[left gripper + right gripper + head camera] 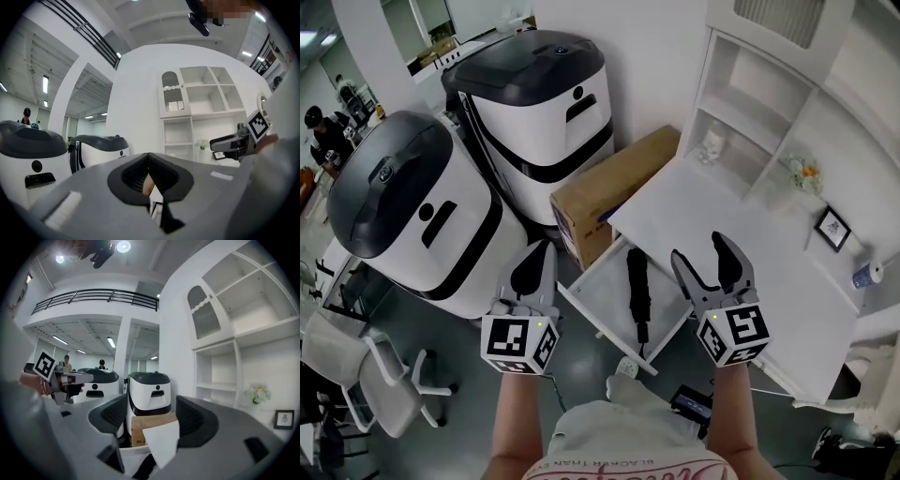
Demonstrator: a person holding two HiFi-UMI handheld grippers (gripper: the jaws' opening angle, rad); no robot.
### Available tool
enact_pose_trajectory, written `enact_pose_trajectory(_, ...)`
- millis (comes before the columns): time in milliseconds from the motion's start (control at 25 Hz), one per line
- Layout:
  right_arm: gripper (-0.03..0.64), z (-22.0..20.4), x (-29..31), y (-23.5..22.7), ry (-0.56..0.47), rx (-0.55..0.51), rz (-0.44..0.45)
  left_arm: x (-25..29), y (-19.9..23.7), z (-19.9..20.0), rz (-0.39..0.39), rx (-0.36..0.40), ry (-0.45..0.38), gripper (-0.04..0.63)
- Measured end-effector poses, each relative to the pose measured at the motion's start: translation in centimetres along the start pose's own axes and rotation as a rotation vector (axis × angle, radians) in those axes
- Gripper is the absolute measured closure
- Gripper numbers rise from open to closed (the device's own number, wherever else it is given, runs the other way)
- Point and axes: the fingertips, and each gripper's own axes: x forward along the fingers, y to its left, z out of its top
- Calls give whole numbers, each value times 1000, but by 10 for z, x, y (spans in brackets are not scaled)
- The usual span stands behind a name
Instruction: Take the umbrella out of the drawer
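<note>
A black folded umbrella (637, 291) lies lengthwise in the open white drawer (598, 323) under the white desk (722, 220). My left gripper (536, 262) hangs to the left of the drawer, outside it, with its jaws together and nothing between them (148, 161). My right gripper (705, 261) hovers over the drawer's right side and the desk edge, jaws spread wide and empty (152, 416). In the right gripper view a dark strip of the umbrella (144, 468) shows low between the jaws, beside the desk corner (164, 446).
Two big white-and-black machines (539, 94) (412, 216) stand left of the drawer, with a cardboard box (609, 192) wedged against the desk. White shelving (750, 112) and a small picture frame (832, 228) sit at the desk's far side. A white chair (366, 366) is at lower left.
</note>
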Motion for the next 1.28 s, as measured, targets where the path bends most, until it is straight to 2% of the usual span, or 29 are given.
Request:
enact_pose_trajectory(240, 322, -44, 30, -7, 83, 59, 27, 29, 1, -39, -1, 8, 104, 586)
enact_pose_trajectory(640, 322, -127, 52, 6, 268, 159, 29, 47, 13, -96, 2, -74, 214, 586)
enact_pose_trajectory(1000, 322, -214, 66, 33, 480, 244, 40, 73, 8, -152, -117, -92, 325, 586)
enact_pose_trajectory(1280, 322, -265, 79, 37, 589, 276, 17, 88, 10, -181, -159, -106, 362, 586)
